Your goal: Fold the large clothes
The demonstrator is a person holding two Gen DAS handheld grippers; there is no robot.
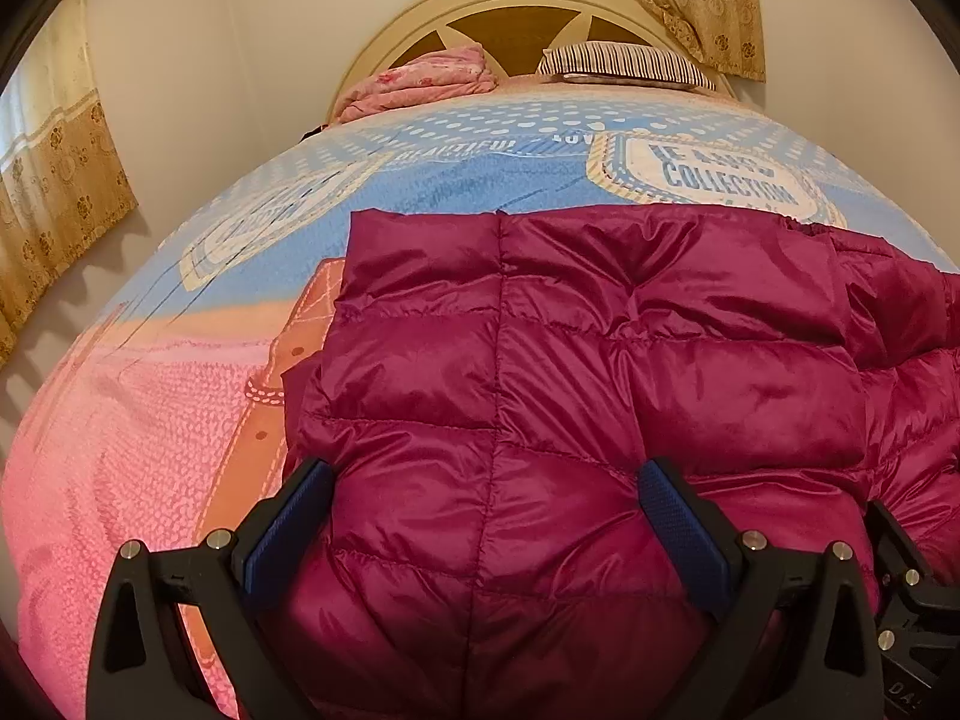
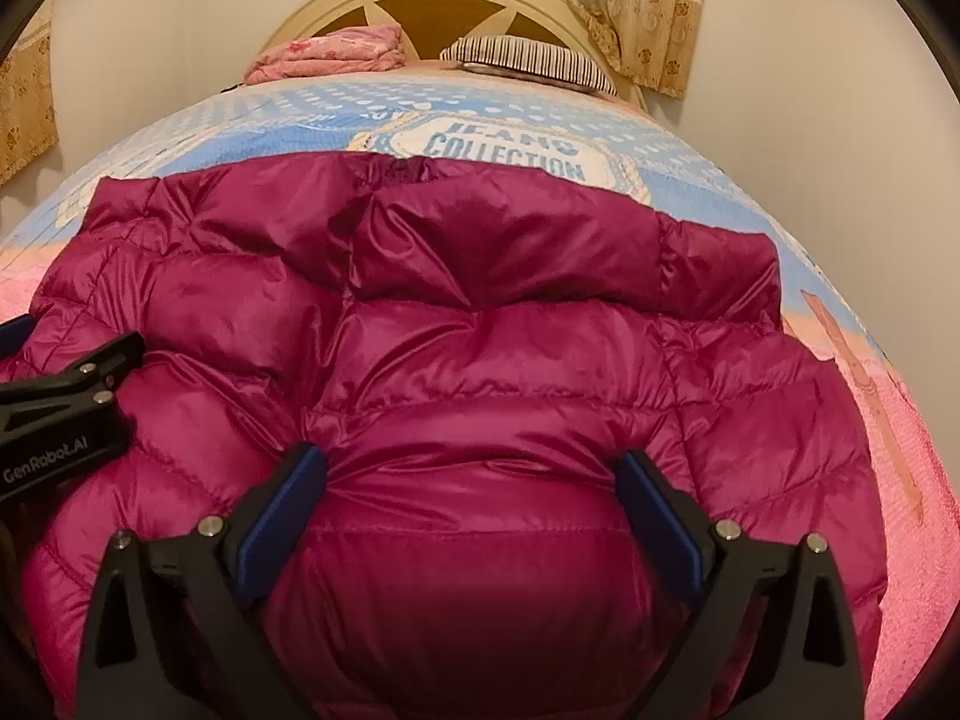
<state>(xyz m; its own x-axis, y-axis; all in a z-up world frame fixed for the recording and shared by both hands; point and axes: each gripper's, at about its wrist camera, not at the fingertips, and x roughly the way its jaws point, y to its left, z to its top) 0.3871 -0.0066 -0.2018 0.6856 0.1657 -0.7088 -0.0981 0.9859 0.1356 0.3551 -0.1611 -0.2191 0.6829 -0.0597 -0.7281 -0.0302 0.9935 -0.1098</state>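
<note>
A magenta quilted down jacket (image 1: 570, 360) lies spread on the bed, its near edge bulging up between the fingers of both grippers. My left gripper (image 1: 486, 474) is open, its blue pads either side of the jacket's left part. My right gripper (image 2: 471, 462) is open over the jacket's (image 2: 456, 312) right part, near the hood. The left gripper's black body (image 2: 66, 402) shows at the left of the right wrist view. The right gripper's body (image 1: 906, 576) shows at the right edge of the left wrist view. Neither gripper pinches fabric.
The bed sheet (image 1: 150, 420) is pink and blue with "JEANS COLLECTION" print. A folded pink blanket (image 1: 420, 81) and a striped pillow (image 1: 624, 63) lie by the cream headboard (image 1: 516, 0). Walls and curtains (image 1: 54, 180) flank the bed.
</note>
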